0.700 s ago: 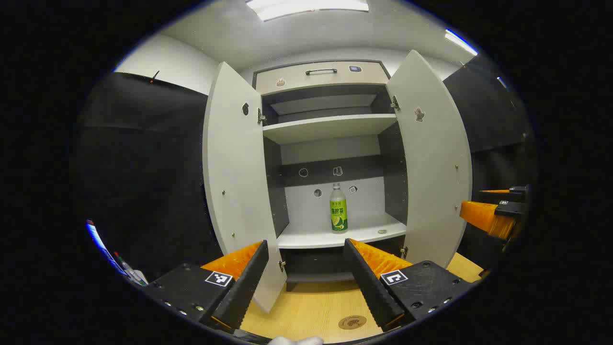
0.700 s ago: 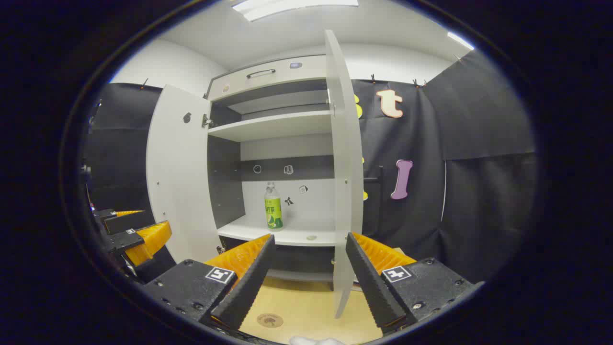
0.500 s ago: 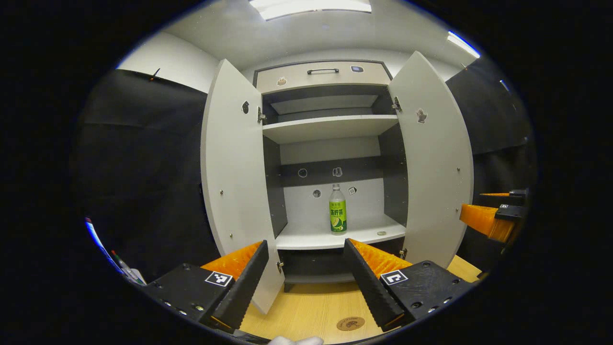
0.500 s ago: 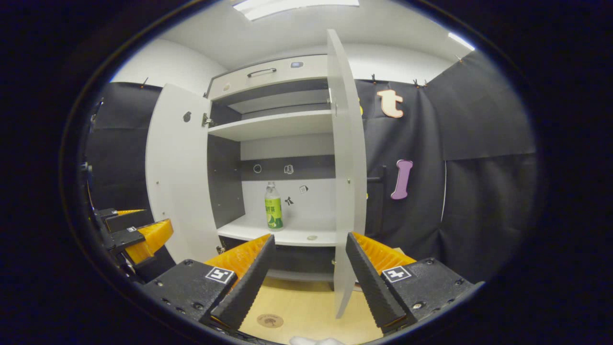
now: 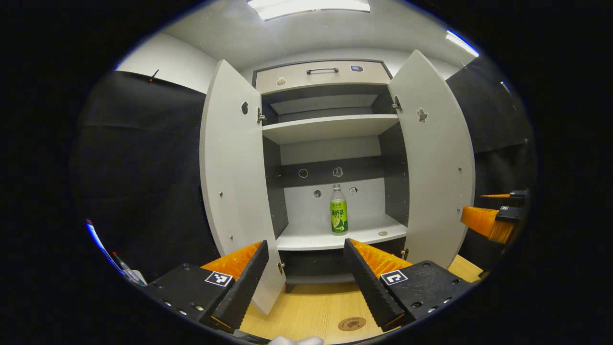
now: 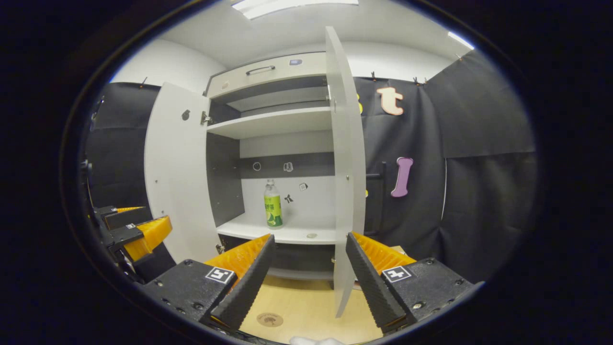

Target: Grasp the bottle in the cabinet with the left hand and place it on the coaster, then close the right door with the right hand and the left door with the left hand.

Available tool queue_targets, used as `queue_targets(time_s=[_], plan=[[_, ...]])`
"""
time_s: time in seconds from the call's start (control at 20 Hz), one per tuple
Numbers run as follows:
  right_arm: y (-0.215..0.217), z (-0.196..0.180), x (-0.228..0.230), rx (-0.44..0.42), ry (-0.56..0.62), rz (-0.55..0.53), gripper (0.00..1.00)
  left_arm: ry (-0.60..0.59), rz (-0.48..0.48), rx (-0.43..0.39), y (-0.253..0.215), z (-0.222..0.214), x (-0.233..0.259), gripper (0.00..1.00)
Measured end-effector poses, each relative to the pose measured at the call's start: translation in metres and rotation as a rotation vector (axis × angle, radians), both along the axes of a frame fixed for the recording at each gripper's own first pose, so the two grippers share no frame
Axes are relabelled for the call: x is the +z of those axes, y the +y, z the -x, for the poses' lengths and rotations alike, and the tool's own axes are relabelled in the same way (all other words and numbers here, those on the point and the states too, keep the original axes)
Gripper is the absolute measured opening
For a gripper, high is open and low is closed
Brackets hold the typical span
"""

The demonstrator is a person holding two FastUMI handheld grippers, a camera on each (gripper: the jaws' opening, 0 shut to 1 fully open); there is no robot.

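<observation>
In the left gripper view, the left gripper (image 5: 304, 282) sits at the bottom of the frame with its jaws spread wide and nothing between them, aimed at the cabinet (image 5: 330, 76) that stands in the centre with both doors swung outward. The bottle (image 5: 338, 211) stands upright on the lower shelf (image 5: 311, 238), just right of centre, well apart from the fingers and free of the walls on either side. The left door (image 5: 232, 177) hangs open left of centre and the right door (image 5: 438, 163) right of centre; the coaster (image 5: 352, 323) lies flat on the wooden table (image 5: 306, 306) at the bottom edge, below the shelf. At the far right edge the right gripper (image 5: 498, 215) shows, too partial here to judge. In the right gripper view, the right gripper (image 6: 306, 282) is likewise spread open and empty at the bottom of the frame, with the right door seen nearly edge-on just above its right finger. The bottle stands left of centre on the shelf, and the coaster lies low in the frame between the fingers. The bottle looks like thin plastic with a slick printed label, probably light and easily tipped; a hold across the labelled mid-body, squeezed gently, seems safest.
</observation>
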State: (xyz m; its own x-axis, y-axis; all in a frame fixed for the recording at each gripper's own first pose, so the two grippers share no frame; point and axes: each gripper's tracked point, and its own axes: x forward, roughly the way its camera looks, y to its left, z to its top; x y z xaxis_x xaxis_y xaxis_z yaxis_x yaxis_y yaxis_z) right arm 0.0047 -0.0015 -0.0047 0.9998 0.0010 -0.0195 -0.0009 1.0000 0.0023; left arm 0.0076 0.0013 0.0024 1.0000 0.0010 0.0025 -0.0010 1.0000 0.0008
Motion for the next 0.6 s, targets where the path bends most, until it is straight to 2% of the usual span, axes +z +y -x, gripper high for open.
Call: queue_targets(time_s=[0.6], plan=[[0.01, -0.008, -0.002, 0.001, 0.008, 0.007, 0.97, 0.001, -0.006, -0.007, 0.004, -0.013, -0.004, 0.96]])
